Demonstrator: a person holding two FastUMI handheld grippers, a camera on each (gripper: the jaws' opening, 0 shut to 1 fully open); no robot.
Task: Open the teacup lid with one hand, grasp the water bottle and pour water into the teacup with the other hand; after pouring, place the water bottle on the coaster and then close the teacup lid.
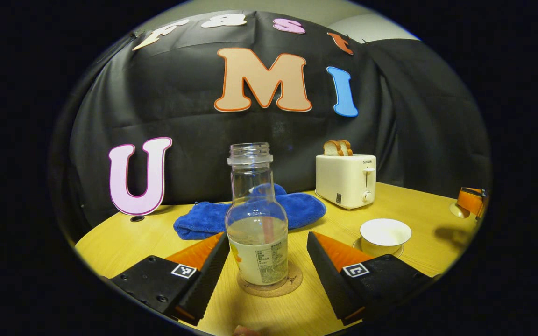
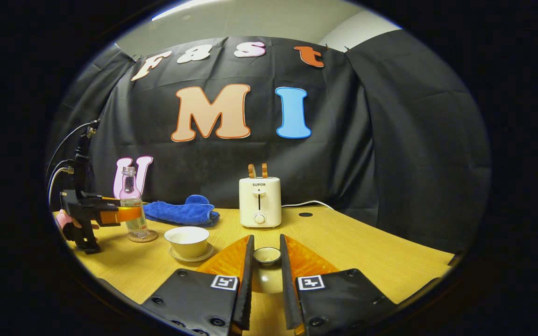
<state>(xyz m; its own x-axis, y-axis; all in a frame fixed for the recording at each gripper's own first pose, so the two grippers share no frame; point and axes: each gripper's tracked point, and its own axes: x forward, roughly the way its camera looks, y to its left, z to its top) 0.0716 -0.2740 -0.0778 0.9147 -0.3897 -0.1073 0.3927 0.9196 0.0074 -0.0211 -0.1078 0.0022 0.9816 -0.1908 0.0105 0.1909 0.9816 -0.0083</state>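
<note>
One water bottle [image 1: 257, 219], one teacup [image 1: 385, 235]

The left gripper view sits low and very close to the water bottle [image 1: 257, 219], looking toward the back cloth wall, while the right gripper view looks from farther back and to the side, and both see the teacup [image 2: 187, 241] and the toaster [image 2: 260, 201].

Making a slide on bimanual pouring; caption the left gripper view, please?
Open left gripper flanks the water bottle standing on its coaster, uncovered teacup nearby.
</note>
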